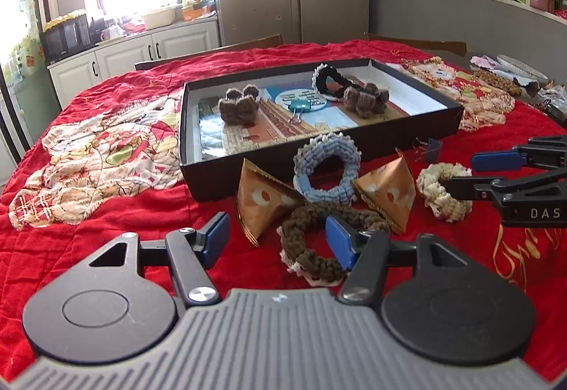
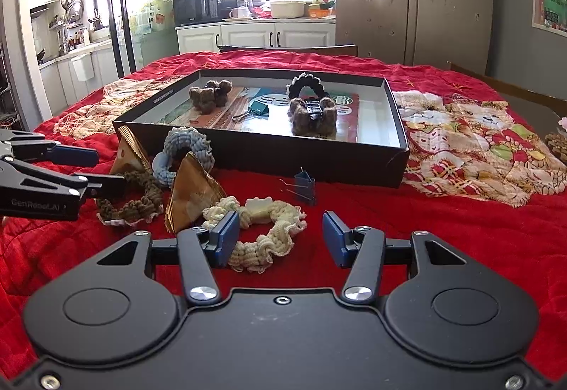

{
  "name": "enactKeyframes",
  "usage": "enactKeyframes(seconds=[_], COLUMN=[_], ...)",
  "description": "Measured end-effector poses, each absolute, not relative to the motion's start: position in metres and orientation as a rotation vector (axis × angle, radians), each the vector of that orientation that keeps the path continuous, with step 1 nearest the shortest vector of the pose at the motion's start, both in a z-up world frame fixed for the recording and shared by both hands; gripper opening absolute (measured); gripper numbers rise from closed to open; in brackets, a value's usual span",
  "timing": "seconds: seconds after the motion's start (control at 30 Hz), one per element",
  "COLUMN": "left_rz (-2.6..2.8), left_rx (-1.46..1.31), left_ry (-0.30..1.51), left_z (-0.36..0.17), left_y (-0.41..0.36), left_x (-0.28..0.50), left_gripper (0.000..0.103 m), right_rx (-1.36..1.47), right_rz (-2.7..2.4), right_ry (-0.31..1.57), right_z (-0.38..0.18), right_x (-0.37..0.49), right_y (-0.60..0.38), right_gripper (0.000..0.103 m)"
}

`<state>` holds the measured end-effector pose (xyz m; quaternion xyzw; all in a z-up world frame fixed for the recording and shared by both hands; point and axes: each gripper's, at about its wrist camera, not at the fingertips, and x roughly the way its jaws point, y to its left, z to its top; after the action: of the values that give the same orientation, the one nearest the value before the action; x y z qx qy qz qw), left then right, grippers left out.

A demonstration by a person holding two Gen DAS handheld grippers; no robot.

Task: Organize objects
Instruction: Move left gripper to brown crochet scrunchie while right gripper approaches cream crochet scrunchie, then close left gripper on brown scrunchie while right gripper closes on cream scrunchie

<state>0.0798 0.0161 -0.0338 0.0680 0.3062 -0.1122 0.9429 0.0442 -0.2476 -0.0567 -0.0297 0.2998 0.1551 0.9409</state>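
A black box point(image 1: 319, 156) point(image 2: 269, 159) sits on the red cloth and holds two brown crochet claw clips, a black scrunchie point(image 1: 329, 78) point(image 2: 305, 85) and a teal binder clip point(image 1: 301, 105) point(image 2: 258, 109). In front of it lie a blue scrunchie point(image 1: 327, 166) point(image 2: 184, 152), a brown scrunchie point(image 1: 319, 241) point(image 2: 127, 202), a cream scrunchie point(image 1: 443, 191) point(image 2: 262, 234), two gold pyramid packets point(image 1: 265, 202) point(image 2: 191, 195) and a dark blue binder clip point(image 1: 427, 147) point(image 2: 304, 186). My left gripper point(image 1: 278, 241) is open, low over the brown scrunchie. My right gripper point(image 2: 280, 237) is open, around the cream scrunchie.
The red quilted cloth point(image 1: 106, 248) point(image 2: 443, 248) with a patterned panel point(image 1: 95, 163) point(image 2: 471, 149) covers the table. Clutter lies at the table's far right point(image 1: 514, 74). Chair backs point(image 1: 244, 46) point(image 2: 294, 49) stand behind the table.
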Motion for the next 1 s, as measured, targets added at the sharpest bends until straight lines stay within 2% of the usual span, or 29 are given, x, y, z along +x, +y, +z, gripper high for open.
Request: enactKeyframes(seconds=[0.43, 0.87, 1.0], left_rz=[-0.238, -0.251, -0.242], left_rx=[0.129, 0.098, 0.083], left_ry=[0.648, 0.662, 0.662], left_z=[-0.044, -0.05, -0.051], left_y=[0.014, 0.011, 0.011], left_x=[0.08, 0.078, 0.077], left_gripper=[0.073, 0.071, 0.069], right_rx=[-0.064, -0.067, -0.07], right_rz=[0.324, 0.334, 0.334], right_ry=[0.62, 0.625, 0.632], right_z=[-0.061, -0.064, -0.065], right_x=[0.044, 0.045, 0.046], right_y=[-0.246, -0.242, -0.242], right_gripper=[0.05, 0.039, 0.033])
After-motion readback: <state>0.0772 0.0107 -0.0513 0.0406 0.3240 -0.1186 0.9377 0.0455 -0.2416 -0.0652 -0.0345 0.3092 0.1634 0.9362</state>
